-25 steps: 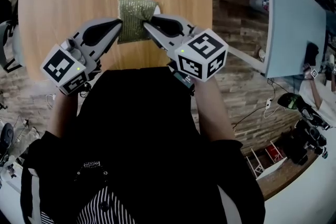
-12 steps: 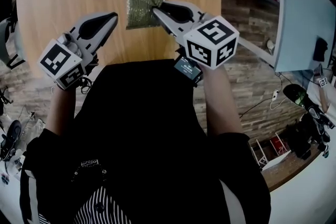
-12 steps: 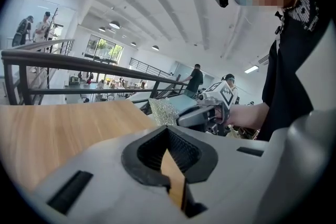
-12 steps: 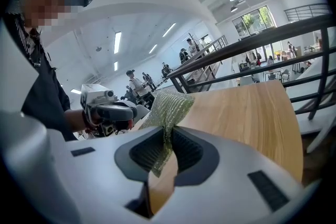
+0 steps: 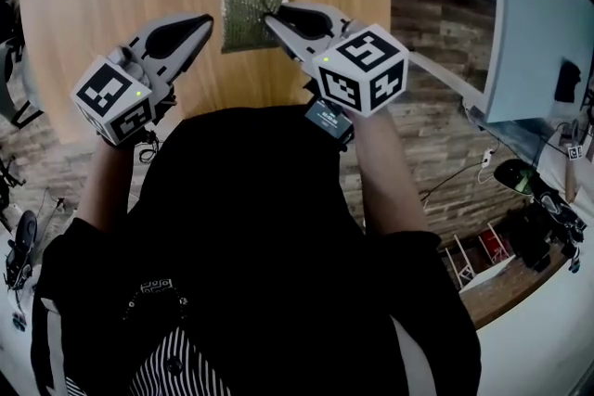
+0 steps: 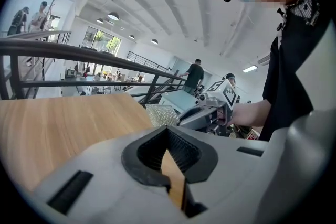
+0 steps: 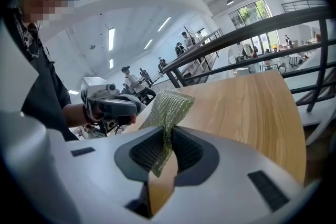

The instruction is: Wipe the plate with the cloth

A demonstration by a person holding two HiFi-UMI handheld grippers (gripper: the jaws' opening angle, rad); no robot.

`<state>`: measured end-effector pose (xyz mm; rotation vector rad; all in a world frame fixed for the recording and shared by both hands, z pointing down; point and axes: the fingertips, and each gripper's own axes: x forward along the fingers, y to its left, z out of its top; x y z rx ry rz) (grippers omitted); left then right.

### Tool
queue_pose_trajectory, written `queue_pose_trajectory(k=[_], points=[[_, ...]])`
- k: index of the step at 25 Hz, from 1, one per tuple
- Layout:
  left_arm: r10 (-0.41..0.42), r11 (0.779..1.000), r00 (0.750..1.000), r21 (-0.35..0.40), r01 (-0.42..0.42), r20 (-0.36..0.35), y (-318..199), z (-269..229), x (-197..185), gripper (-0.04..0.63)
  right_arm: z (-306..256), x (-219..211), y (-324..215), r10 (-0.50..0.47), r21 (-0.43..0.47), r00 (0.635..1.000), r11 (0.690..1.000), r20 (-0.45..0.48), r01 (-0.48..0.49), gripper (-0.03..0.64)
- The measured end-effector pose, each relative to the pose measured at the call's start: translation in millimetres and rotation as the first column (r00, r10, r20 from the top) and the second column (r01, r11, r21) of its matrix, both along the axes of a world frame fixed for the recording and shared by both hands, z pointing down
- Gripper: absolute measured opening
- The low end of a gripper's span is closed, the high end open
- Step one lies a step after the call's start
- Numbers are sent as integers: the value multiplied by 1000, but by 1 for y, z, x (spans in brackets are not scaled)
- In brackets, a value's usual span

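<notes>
A green-gold mesh cloth [image 5: 243, 9] hangs over the wooden table [image 5: 111, 5]. My right gripper [image 5: 268, 17] is shut on its right edge. In the right gripper view the cloth [image 7: 170, 107] rises out of the closed jaws of that gripper [image 7: 167, 136] and stands folded above them. My left gripper [image 5: 208, 19] is a short way left of the cloth, shut on nothing and not touching it. The left gripper view shows its jaws [image 6: 168, 136] closed, with the cloth [image 6: 161, 114] beyond them. No plate shows in any view.
The table's near edge runs just in front of my body. A grey panel [image 5: 534, 32] stands at the right over a brick-patterned floor [image 5: 436, 134]. Cables and dark gear [image 5: 543, 218] lie at the far right. A dark railing [image 6: 79, 50] runs behind the table.
My left gripper has come off the cloth and drawn back to the left. The right gripper still holds the cloth. A white rim seen behind the cloth earlier no longer shows.
</notes>
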<state>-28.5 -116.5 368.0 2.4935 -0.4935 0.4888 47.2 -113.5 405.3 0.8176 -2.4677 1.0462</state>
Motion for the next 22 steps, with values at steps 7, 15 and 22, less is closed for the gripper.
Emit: queue_pose_trajectory(k=[7, 15, 22], points=[[49, 999, 996, -16, -48, 73, -6, 41, 6, -5, 33, 2, -2, 6, -55, 999, 998, -47, -9, 43], [115, 992, 967, -80, -99, 230, -4, 127, 1, -5, 92, 10, 1, -5, -127, 987, 992, -159, -16, 43], [224, 970, 910, -170, -173, 350, 13, 191, 5, -5, 137, 16, 3, -47, -186, 971, 983, -235, 3, 43]])
